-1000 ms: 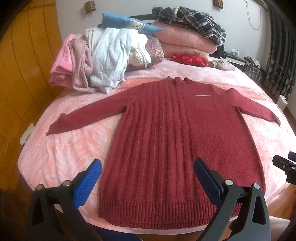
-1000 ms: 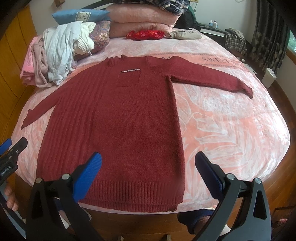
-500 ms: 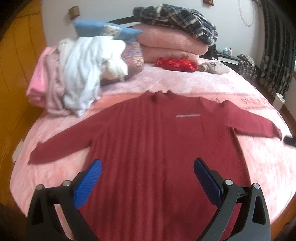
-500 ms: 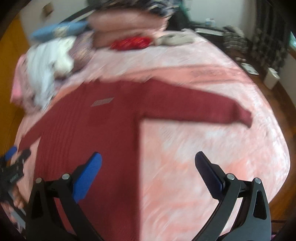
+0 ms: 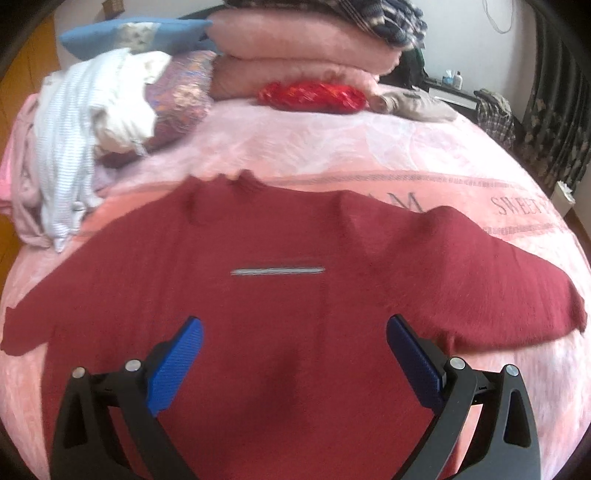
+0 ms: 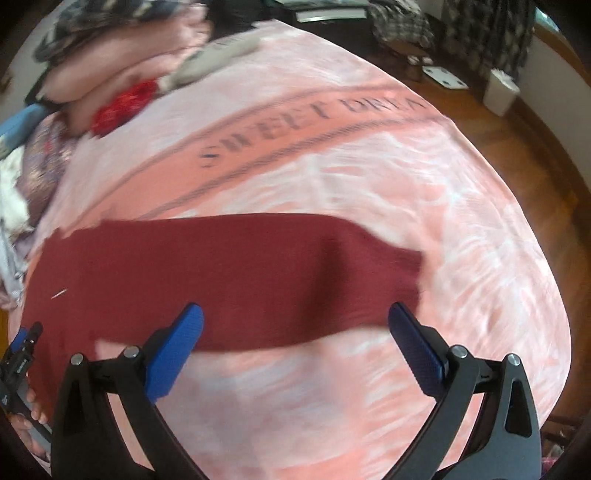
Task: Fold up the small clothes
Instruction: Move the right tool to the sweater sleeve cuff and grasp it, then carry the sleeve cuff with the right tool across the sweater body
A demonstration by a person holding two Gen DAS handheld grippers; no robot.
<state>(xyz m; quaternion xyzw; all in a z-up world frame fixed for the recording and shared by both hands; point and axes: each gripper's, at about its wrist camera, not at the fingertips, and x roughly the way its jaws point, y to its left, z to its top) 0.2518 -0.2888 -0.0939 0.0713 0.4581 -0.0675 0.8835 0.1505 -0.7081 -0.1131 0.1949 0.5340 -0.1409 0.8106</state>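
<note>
A dark red knitted sweater (image 5: 280,314) lies spread flat on the pink bed, collar toward the pillows, a small silver label on its chest. My left gripper (image 5: 293,328) hovers open over the sweater's chest, nothing between its blue pads. My right gripper (image 6: 295,317) is open above the sweater's right sleeve (image 6: 258,273), which stretches across the bedspread with its cuff near the right finger. The left gripper (image 6: 18,354) and a hand show at the right wrist view's left edge.
A heap of white and pink clothes (image 5: 74,140) sits at the bed's back left. Stacked pink pillows (image 5: 295,55), a blue cushion (image 5: 133,35) and a red item (image 5: 314,96) lie at the head. Wooden floor (image 6: 546,147) borders the bed's right side.
Both grippers have moved forward from the sweater's hem: the left now over the chest, the right swung to the right sleeve. Both stay open.
</note>
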